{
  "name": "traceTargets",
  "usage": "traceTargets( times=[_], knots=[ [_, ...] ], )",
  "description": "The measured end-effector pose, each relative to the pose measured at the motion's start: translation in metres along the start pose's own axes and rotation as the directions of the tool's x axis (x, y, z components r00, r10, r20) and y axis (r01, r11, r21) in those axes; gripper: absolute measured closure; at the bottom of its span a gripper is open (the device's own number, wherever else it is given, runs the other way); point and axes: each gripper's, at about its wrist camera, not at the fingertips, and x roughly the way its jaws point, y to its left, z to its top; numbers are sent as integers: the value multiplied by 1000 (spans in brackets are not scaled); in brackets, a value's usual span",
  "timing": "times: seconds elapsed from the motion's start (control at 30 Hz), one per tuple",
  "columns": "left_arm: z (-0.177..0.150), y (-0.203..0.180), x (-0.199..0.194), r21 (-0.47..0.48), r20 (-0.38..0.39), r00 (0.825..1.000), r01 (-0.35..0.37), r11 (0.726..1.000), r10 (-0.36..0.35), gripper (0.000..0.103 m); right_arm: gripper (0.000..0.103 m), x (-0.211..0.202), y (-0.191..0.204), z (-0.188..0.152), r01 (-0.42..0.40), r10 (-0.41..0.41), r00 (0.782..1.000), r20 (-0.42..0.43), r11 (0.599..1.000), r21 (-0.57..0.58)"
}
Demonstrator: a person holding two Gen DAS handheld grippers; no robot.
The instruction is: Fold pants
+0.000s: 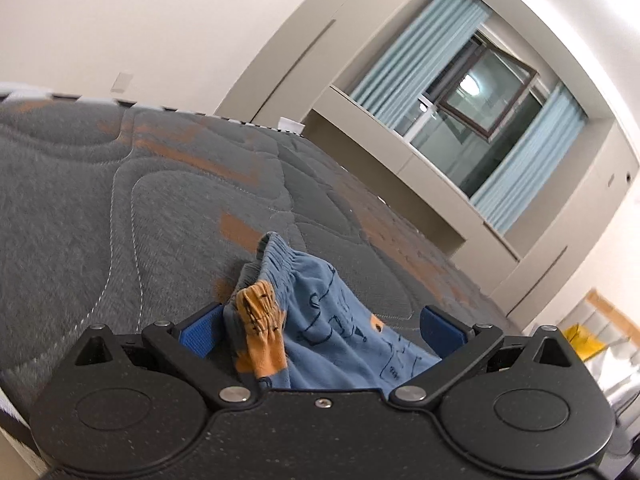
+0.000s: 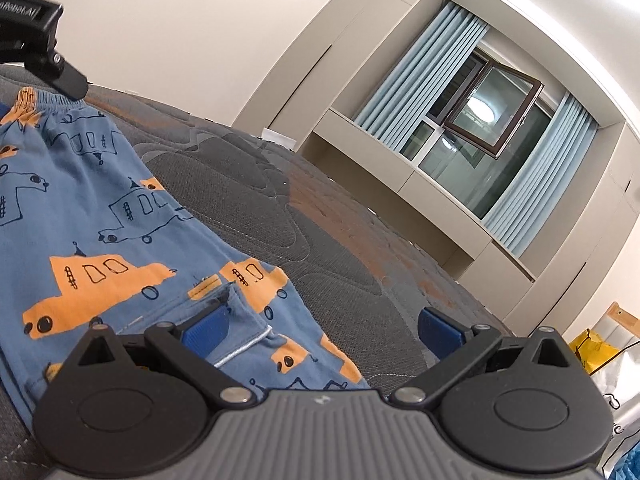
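Blue knit cotton, printed with orange vehicles, is what both cameras are showing: a small pair of pants [image 1: 320, 320] lying on a grey quilted bed [image 1: 120, 200].

Left wrist view: the left gripper [image 1: 320, 330] is standing with its blue fingers [image 1: 200, 334] spread wide, one at 9 o'clock of the cloth and the other well off at 3 o'clock. Bunched fabric is rising between them, the gathered elastic waistband sitting at the 12 o'clock end of the heap and an orange patch crumpling beside the 9 o'clock finger. The cloth is filling the gap, yet nothing is pinching it, so I judge it not held.

Right wrist view: the pants [image 2: 100, 220] are spreading from 9 o'clock down toward the camera, the waistband far off at 10 o'clock, where a black part of the other gripper is hovering over it. The right gripper [image 2: 322, 330] is also gaping; its 9 o'clock finger [image 2: 204, 332] is resting over a hemmed edge with pale stitching, while the 3 o'clock finger is sitting over bare mattress.

By my judgement this garment is light, limp and stretchy, not fragile, and likely to sag and wrinkle wherever it is unsupported. It should grip easily on the textured pads. The best holds are looking like the thick elastic waistband for the left and the stitched hem for the right, pinching all layers together so the fold is carried flat.
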Motion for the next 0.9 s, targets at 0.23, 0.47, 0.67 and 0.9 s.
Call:
traceTargets(
  times=[0.23,0.47,0.67,0.9],
  knots=[
    [-3,13,-6,-112,33,999,-34,993,38,31,0,-2,0,-1,4,-3,1000,4,1000,-4],
    [-2,25,-7,-170,29,996,-81,982,87,76,0,-1,1,-1,2,-2,1000,4,1000,-2],
    [4,20,-7,-159,35,996,-77,984,84,82,0,-2,1,-1,0,0,1000,4,1000,-1],
    [15,-13,-15,-56,80,996,-28,998,32,83,0,-8,-2,0,2,-2,999,40,1000,5]
  ],
)
